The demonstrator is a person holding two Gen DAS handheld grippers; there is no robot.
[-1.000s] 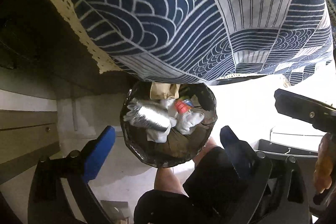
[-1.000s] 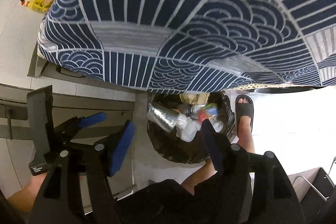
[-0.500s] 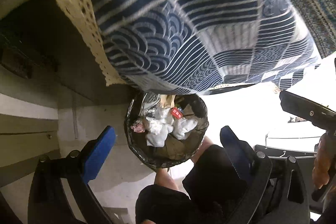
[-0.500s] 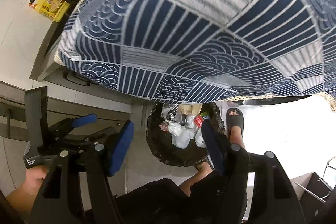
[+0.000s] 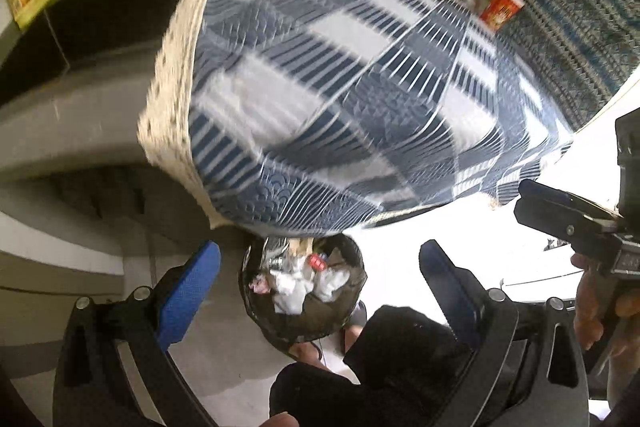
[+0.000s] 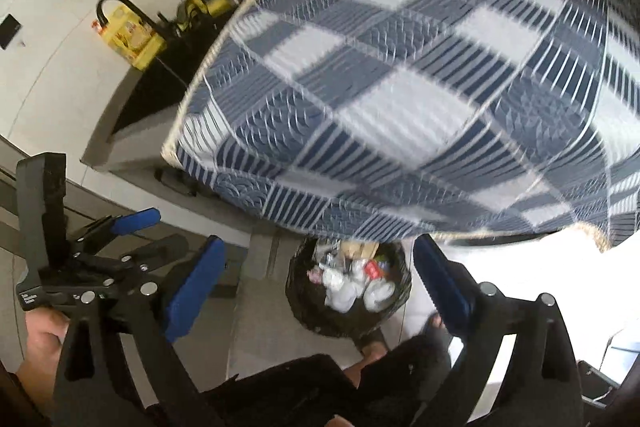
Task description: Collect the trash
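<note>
Right wrist view: our right gripper (image 6: 320, 279) fingers are opening, empty; left gripper (image 5: 320, 279) released too. The bin (image 6: 394, 323) of trash (image 6: 348, 283) sits below, between both, under the counter (image 6: 400, 87) edge.

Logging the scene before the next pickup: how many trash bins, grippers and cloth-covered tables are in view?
Trash bin: 1
Grippers: 2 (left gripper open, empty; right gripper opening, nothing between its jaws)
Cloth-covered table: 1
Total: 4
</note>
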